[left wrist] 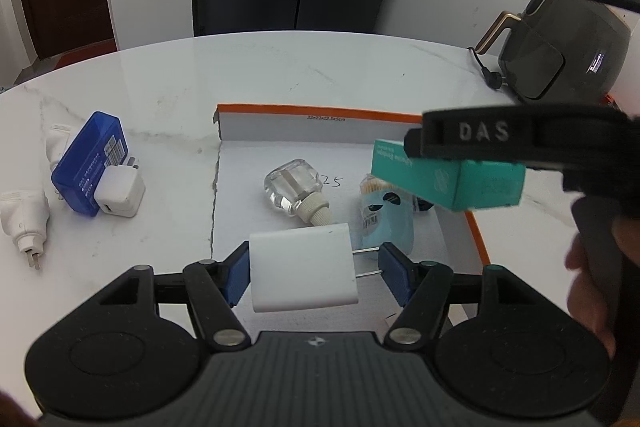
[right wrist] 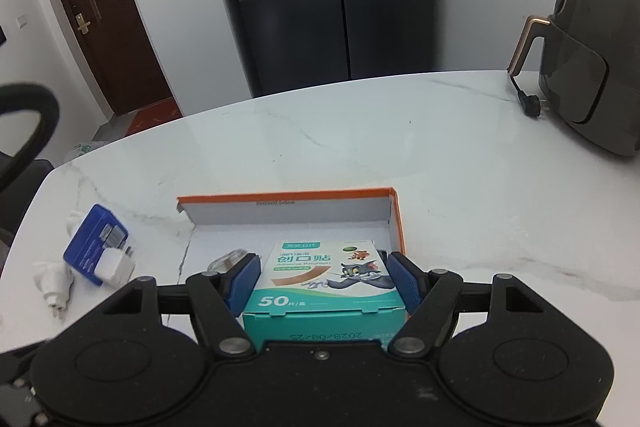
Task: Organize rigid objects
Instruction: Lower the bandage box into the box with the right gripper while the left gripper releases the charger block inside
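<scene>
My left gripper [left wrist: 314, 269] is shut on a white charger plug [left wrist: 302, 269], its prongs against the right pad, held over the near part of the orange-edged cardboard tray [left wrist: 304, 109]. My right gripper [right wrist: 322, 281] is shut on a teal bandage box [right wrist: 322, 277], held above the tray [right wrist: 288, 197]; it also shows in the left wrist view [left wrist: 452, 179] over the tray's right side. Inside the tray lie a clear glass knob [left wrist: 294, 189] and a pale blue toothpick container [left wrist: 384, 215].
On the marble table [left wrist: 168, 83] left of the tray lie a blue box [left wrist: 90, 163], a small white charger [left wrist: 119, 195] and white plug adapters [left wrist: 24, 223]. A dark air fryer [left wrist: 568, 47] with its cord stands at the back right. A fridge and a door are behind.
</scene>
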Available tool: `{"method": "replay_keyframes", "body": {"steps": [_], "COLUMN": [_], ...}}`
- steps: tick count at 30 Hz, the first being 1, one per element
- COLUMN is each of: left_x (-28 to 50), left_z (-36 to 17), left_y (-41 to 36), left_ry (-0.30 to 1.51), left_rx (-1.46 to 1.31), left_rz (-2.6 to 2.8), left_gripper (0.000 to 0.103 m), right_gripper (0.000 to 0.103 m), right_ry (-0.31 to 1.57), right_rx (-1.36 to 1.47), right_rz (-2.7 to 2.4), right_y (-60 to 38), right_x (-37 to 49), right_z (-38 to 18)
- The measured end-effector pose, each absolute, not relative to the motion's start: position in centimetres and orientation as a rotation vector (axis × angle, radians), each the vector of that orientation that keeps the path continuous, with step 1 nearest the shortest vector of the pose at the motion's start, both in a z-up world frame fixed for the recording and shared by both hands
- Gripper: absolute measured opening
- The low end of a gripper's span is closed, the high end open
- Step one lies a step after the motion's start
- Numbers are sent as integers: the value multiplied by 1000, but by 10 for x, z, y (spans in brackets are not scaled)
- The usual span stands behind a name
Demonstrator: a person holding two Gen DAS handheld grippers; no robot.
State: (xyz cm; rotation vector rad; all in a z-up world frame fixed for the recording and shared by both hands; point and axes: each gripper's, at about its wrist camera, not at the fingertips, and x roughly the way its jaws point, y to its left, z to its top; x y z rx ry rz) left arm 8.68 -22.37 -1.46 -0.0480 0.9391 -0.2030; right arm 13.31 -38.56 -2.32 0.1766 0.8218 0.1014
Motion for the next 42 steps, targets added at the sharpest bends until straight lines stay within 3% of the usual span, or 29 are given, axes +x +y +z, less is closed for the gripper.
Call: {"method": "replay_keyframes", "body": {"steps": [8,22,26,31,42], "left_x": [91,90,87,80,62], "left_z": [-20,-36,-37,-30,-8], "left_y": [-224,-249,-255,-261,-225], "left_ry": [953,986,989,971,922], "left_rx": [-45,-8,-2,17,-10], "left_rz": [-207,-269,-285,-293,-196], "left_gripper": [68,68,58,64,89], "right_gripper": [88,88,88,88,88], "right_ry": [739,689,694,702,712], "right_rx": [164,246,256,263,257], "right_rz": [111,61,58,59,94], "right_y": [-388,-429,-432,-431,-409], "right_x": [148,100,83,67,48], "right_z": [-18,1,1,1,6]}}
